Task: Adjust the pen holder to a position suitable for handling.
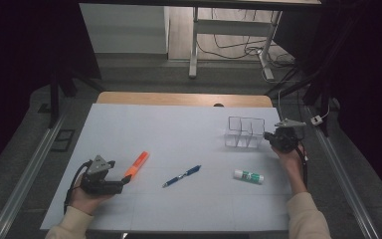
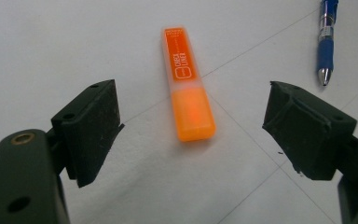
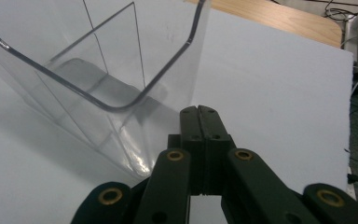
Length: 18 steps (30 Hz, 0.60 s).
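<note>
Orange highlighter lies flat on the white table sheet, near the left edge, capped end toward the left gripper. That gripper rests low on the sheet in the person's left hand, its jaws spread wide and bare, with the highlighter just ahead of the gap between them, touched by neither pad. A blue pen lies beyond and to one side, its tip pointing back toward the gripper. In the high view the pen sits mid-table, with a glue stick farther right. The right gripper has its jaws pressed fully together with nothing between them (the pads meet along one seam). Its tip sits just beside the wall of a clear plastic organizer with upright partitions, near the far right of the sheet.
</note>
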### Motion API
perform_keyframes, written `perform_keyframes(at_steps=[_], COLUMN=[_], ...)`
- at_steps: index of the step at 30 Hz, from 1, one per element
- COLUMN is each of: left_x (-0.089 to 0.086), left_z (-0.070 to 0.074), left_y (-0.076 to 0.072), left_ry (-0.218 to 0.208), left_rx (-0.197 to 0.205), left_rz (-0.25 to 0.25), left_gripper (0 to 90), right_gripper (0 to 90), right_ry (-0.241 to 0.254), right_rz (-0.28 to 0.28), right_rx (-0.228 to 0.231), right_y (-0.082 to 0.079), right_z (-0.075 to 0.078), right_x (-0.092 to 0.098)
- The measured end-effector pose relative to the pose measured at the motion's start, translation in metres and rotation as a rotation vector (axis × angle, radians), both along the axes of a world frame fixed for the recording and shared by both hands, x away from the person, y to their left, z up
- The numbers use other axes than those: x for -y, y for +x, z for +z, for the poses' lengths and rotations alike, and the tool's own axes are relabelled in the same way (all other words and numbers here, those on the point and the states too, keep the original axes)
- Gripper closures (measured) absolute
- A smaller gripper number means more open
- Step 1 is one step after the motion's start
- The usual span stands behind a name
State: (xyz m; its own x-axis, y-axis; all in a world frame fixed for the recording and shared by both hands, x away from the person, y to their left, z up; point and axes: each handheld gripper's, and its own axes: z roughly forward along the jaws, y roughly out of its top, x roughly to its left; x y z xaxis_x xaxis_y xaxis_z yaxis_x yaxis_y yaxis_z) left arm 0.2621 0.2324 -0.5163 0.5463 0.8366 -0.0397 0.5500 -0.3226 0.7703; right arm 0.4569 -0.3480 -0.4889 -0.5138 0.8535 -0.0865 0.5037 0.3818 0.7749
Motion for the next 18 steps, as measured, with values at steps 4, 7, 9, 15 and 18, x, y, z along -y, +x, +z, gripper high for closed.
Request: perform_keyframes(at_steps=[4, 7, 9, 15, 18], left_x=[-0.0001, -0.0002, -0.0002, 0.0004, 0.0004], left_z=[-0.0002, -0.0003, -0.0004, -0.0008, -0.0009], left_y=[0.0001, 0.0000, 0.0000, 0.0000, 0.0000], left_ry=[0.002, 0.003, 0.003, 0.006, 0.006], left_rx=[0.000, 0.000, -0.001, -0.001, -0.001], left_rz=[0.002, 0.001, 0.001, -0.002, -0.002], left_gripper=[18.5, 18.5, 18.5, 18.5, 18.5], right_gripper=[89.0, 89.0, 89.0, 89.1, 89.0], right_ry=[-0.003, -0.009, -0.004, -0.013, -0.012], right_rz=[0.018, 0.021, 0.022, 0.017, 0.015], right_rx=[-0.005, -0.003, -0.002, -0.001, -0.001], right_y=[0.0023, 0.0031, 0.0032, 0.0038, 0.0037], right_z=[-0.0005, -0.0001, -0.0004, -0.0007, -0.0006], right_x=[-0.0022, -0.0021, -0.0019, -0.0027, -0.0028])
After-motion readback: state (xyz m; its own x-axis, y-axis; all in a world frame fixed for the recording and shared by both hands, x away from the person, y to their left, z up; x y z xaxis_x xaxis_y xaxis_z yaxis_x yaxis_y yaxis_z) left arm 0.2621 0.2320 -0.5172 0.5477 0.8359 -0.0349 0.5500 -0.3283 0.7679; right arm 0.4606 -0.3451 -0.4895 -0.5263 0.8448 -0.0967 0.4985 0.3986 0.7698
